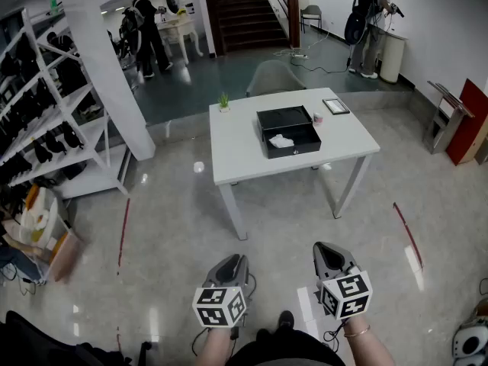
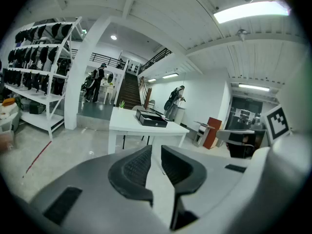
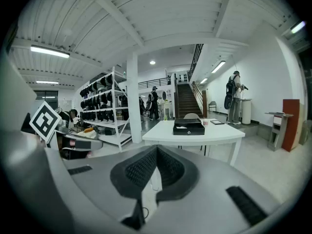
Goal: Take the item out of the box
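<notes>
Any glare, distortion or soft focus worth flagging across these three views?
Head view: evenly lit, sharp; lamp reflections on the glossy floor. Left gripper view: heavy fisheye, dark corners, ceiling light blown out. Right gripper view: same fisheye; the black box stays clear at centre.

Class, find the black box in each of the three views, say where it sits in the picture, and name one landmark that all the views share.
Head view: black box upper centre, on the white table.
Left gripper view: black box slightly left of centre, on the same table.
Right gripper view: black box right of centre, on the table.
Shared landmark: the staircase behind the table.
</notes>
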Tool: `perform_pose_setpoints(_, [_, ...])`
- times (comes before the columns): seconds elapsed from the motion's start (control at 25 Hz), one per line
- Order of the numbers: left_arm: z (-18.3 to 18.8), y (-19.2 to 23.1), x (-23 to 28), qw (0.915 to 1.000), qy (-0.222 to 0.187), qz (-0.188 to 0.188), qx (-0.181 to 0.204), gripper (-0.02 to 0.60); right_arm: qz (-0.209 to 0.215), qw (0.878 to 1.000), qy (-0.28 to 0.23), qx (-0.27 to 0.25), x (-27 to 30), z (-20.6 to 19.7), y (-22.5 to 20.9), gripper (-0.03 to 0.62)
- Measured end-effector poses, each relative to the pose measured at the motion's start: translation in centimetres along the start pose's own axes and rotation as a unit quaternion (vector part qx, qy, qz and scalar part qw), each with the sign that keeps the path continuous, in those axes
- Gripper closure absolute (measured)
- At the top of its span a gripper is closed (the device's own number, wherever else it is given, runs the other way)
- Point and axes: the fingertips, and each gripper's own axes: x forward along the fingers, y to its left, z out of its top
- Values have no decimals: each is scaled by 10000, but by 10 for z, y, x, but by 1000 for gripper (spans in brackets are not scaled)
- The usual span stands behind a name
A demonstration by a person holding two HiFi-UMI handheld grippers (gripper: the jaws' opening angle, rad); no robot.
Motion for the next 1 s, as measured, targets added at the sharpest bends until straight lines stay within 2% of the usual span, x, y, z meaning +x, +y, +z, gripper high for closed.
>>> perform_pose_setpoints(0.36, [7,-2,17,10000,19,74,17,514,133,9999,-24,-19,14,2,-7,594])
perform_pose_setpoints(0.84, [13,-17,53,10000,39,25,45,514,187,9998,-103,-15,30,14,-42,591])
perform_pose_setpoints(1.0, [15,-20,61,9999,60,64,48,514,376,9993,-47,-33,36,14,-45,549])
